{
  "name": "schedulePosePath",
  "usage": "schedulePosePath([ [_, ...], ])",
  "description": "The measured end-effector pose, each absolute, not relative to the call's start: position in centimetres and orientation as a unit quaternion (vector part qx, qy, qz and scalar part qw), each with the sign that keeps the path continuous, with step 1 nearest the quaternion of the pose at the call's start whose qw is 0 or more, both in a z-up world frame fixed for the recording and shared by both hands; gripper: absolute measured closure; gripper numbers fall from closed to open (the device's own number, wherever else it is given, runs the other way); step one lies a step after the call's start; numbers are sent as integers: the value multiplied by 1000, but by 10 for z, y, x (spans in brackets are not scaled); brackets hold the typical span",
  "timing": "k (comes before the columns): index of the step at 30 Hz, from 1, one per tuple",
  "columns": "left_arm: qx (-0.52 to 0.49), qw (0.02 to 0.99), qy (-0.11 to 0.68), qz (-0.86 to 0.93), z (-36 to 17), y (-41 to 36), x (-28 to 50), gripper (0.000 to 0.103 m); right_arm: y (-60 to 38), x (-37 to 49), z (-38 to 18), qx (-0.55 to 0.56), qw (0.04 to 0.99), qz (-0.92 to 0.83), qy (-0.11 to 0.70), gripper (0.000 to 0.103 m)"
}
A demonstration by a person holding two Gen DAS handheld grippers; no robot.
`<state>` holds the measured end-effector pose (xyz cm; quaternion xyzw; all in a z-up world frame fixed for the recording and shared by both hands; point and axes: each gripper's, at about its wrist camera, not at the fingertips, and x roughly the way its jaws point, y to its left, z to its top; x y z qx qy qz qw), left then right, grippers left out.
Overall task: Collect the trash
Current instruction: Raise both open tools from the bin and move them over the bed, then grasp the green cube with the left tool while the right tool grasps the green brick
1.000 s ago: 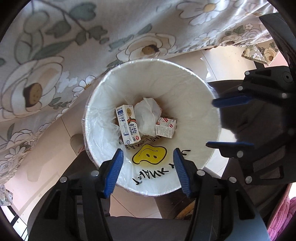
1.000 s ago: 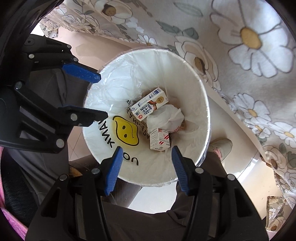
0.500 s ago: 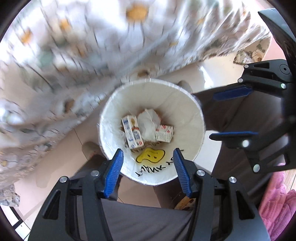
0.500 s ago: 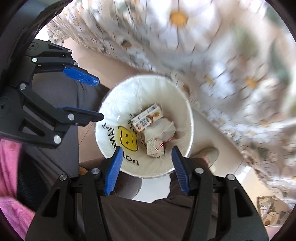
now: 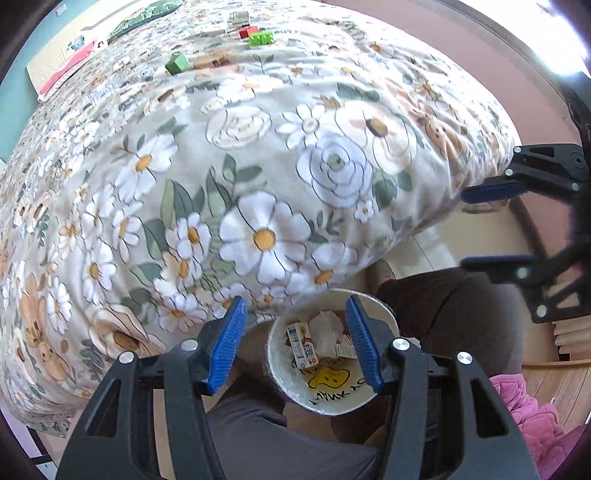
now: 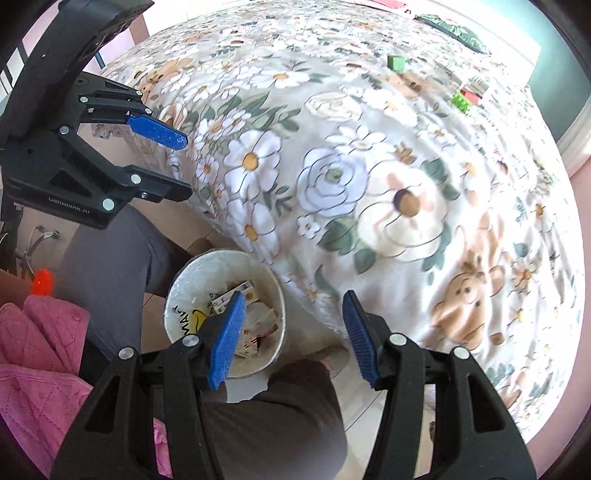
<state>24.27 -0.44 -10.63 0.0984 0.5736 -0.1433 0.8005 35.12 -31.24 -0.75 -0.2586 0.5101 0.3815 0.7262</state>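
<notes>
A white trash bin [image 5: 384, 321] with a yellow smiley stands on the floor between the person's legs, below the table edge. It holds a milk carton [image 5: 301, 345], a crumpled white wrapper [image 5: 327, 334] and a small red-and-white box [image 5: 347, 350]. The bin also shows in the right wrist view [image 6: 184, 288]. My left gripper [image 5: 295, 339] is open and empty, high above the bin. My right gripper [image 6: 293, 334] is open and empty, above the table edge. Each gripper shows in the other's view, the right one [image 5: 495, 229] and the left one [image 6: 173, 162].
A flower-print tablecloth [image 5: 221, 166] covers the table. Green blocks [image 5: 177, 62] and a red block [image 5: 247, 31] lie at its far side, also seen in the right wrist view [image 6: 397, 62]. A pink quilted cloth [image 6: 40, 350] lies by the person's legs.
Both grippers have risen away from the bin and tilted up toward the table. The bin now looks small and low in both views; the tabletop has come into sight.
</notes>
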Motion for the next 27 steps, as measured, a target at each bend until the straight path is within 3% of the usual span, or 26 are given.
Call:
schedulePosePath([
  [12, 86, 828, 546, -93, -60, 24, 351, 45, -324, 465, 60, -253, 774, 348, 464, 48],
  [27, 73, 833, 546, -49, -87, 58, 521, 45, -291, 629, 17, -247, 773, 328, 484, 48],
])
